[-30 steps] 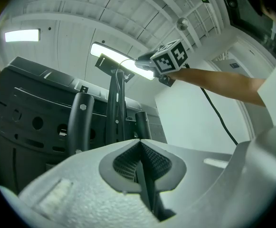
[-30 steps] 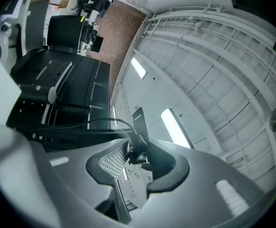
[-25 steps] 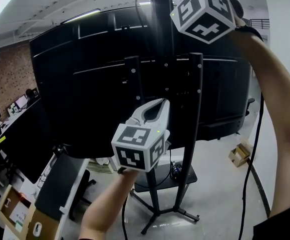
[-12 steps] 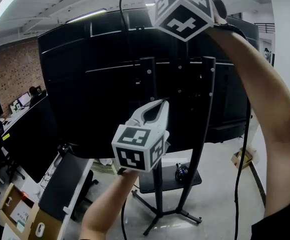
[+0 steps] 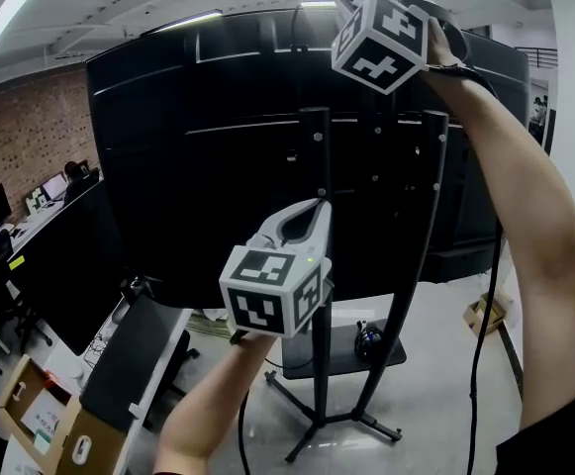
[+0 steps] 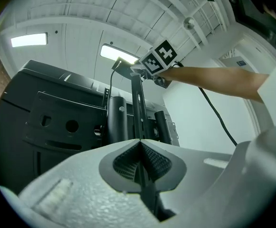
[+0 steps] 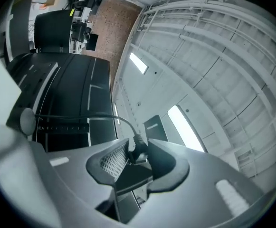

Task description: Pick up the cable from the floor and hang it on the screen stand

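Under white ceiling [image 7: 214, 56], right hand-held gripper [image 7: 138, 147] pinches the cable [image 7: 84, 116].

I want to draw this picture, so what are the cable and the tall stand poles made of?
The cable looks coated in black rubber or plastic. It is thin and dull, and it bends and droops loosely. The stand poles are probably black-painted metal. They are straight, stiff bars with a faint shine and small holes.

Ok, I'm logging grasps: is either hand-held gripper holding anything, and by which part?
The right hand-held gripper pinches the black cable by its plug end. The left hand-held gripper is shut on nothing.
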`<move>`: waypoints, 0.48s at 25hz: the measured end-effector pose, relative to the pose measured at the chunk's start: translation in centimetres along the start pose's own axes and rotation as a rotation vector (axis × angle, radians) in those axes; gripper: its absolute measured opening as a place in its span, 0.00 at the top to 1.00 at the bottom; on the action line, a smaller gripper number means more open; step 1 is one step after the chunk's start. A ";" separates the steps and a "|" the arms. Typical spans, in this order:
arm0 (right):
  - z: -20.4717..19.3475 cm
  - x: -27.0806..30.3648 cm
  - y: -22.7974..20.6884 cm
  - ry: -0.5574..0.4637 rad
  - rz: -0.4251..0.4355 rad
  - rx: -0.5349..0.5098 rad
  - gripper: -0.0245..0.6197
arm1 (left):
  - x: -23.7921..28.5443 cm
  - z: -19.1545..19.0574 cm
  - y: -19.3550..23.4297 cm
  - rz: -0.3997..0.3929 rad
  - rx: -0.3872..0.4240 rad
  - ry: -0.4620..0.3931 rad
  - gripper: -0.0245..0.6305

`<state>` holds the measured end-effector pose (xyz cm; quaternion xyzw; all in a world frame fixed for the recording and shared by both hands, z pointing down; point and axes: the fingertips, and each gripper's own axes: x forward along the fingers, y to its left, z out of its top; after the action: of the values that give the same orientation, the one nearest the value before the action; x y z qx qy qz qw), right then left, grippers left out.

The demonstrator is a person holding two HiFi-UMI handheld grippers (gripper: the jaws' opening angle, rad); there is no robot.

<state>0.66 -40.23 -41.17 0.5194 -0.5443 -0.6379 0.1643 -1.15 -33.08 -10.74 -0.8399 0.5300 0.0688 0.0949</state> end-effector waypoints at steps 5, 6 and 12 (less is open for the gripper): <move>-5.3 -1.1 -2.4 0.086 -0.040 0.024 0.77 | 0.9 -0.2 -1.3 -0.022 0.003 0.002 0.97; -6.4 -1.3 -2.8 0.103 -0.045 0.029 0.77 | 1.2 -0.4 -1.7 -0.029 0.002 0.004 0.97; -14.9 -3.9 -4.3 0.211 -0.059 0.075 0.77 | 2.8 -1.2 -4.2 -0.063 -0.002 0.016 0.97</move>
<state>16.30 -43.45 -41.02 0.6053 -0.5320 -0.5633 0.1826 3.85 -34.00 -9.84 -0.8568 0.5040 0.0593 0.0920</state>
